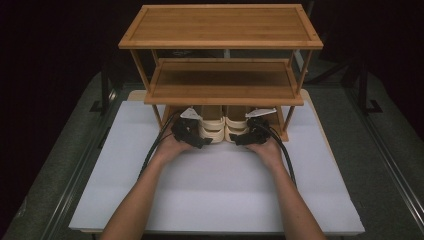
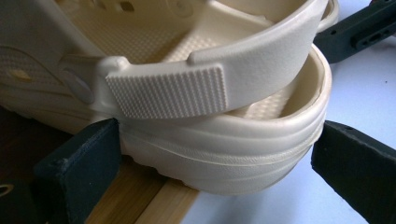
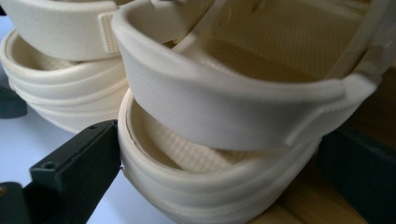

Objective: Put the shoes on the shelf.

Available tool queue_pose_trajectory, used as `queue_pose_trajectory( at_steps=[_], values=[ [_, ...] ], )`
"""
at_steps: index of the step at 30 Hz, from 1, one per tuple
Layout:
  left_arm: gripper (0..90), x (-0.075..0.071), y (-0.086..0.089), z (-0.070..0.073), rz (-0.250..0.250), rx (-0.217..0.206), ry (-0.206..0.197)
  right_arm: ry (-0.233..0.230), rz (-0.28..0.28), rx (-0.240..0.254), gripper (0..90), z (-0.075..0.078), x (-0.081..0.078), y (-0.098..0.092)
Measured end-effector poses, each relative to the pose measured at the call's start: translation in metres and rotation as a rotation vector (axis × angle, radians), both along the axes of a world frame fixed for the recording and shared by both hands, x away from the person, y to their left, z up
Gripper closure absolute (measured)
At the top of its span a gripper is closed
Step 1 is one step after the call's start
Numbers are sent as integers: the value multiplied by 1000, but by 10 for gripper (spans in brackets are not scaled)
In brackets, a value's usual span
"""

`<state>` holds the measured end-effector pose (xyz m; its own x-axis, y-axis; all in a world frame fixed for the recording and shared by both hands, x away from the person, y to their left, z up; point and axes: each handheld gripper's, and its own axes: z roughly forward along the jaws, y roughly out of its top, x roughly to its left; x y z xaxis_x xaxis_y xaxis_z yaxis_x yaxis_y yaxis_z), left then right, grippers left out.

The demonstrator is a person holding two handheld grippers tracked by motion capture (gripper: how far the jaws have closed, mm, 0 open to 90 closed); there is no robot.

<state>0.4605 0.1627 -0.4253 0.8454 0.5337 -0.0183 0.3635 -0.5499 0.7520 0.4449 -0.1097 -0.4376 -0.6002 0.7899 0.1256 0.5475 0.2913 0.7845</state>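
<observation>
Two cream clogs stand side by side on the bottom shelf of a bamboo rack (image 1: 220,44), heels toward me. The left clog (image 1: 212,127) has its heel (image 2: 219,154) between the jaws of my left gripper (image 1: 202,141), and both jaws press its sides. My left gripper (image 2: 219,135) is shut on that heel, with the ribbed strap lying just above. The right clog (image 1: 236,127) is held the same way by my right gripper (image 1: 238,140). In the right gripper view my right gripper (image 3: 219,140) clamps the right clog's heel (image 3: 210,186), and the left clog (image 3: 60,70) sits beside it.
The rack's middle shelf (image 1: 225,80) and top shelf are bare and overhang the clogs. A white mat (image 1: 220,190) covers the table in front of the rack. The bottom shelf's wooden edge (image 2: 154,200) lies right under the heels. The rack's legs flank both grippers.
</observation>
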Motion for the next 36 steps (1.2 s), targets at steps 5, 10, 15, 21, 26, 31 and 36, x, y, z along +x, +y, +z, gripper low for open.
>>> queue_pose_trajectory(
  at_steps=[5,10,15,21,26,31,36],
  values=[
    [38,7,-1,-3,25,14,-10,-25,-29,-15,6,-1,4,4],
    [66,11,-1,-7,44,24,-21,-27,-24,-34,6,-1,4,4],
    [70,10,-1,-7,48,26,-12,-30,-22,-45,4,-1,4,5],
    [70,3,5,1,47,18,9,-3,-23,-71,5,0,-2,3],
    [70,-12,21,8,74,14,8,-18,-22,-74,4,0,-14,-9],
    [70,-43,42,13,70,37,-20,-18,-25,-67,4,1,-39,-30],
    [70,-83,72,16,80,49,-40,-27,-24,-83,4,1,-76,-56]
  ],
)
